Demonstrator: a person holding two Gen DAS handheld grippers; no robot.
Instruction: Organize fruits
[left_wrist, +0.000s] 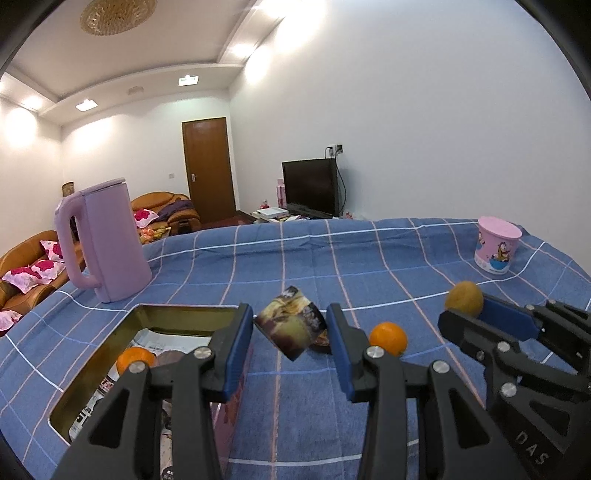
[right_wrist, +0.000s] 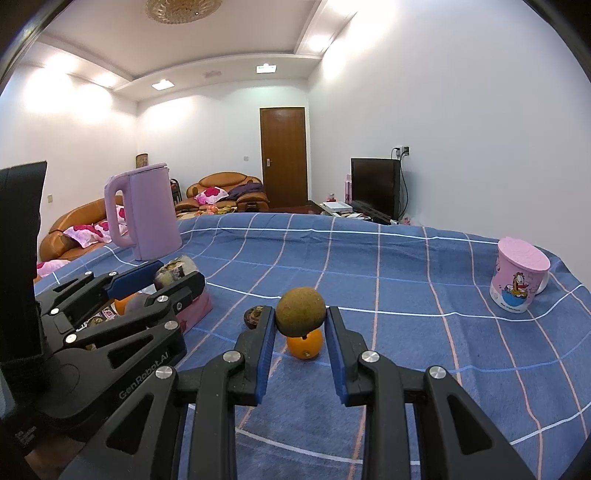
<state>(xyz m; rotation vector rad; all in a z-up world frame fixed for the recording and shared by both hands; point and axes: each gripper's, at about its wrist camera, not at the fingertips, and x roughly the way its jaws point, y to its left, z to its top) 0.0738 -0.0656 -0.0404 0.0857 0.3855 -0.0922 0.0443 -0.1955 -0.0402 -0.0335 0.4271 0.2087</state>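
Note:
My left gripper (left_wrist: 290, 325) is shut on a crinkled dark snack packet (left_wrist: 291, 323), held above the right edge of an open metal tin (left_wrist: 110, 343). An orange (left_wrist: 135, 361) lies inside the tin. My right gripper (right_wrist: 300, 325) is shut on a brownish-green round fruit (right_wrist: 301, 312), lifted above the blue checked cloth. A second orange (right_wrist: 305, 345) lies on the cloth just below that fruit; it also shows in the left wrist view (left_wrist: 388, 338). A small dark fruit (right_wrist: 255, 315) lies by the right gripper's left finger.
A lilac kettle (left_wrist: 103, 240) stands at the table's back left. A pink cartoon cup (right_wrist: 519, 275) with a lid stands at the right. The tin is lined with printed paper (left_wrist: 166, 341). Sofas, a door and a TV lie beyond the table.

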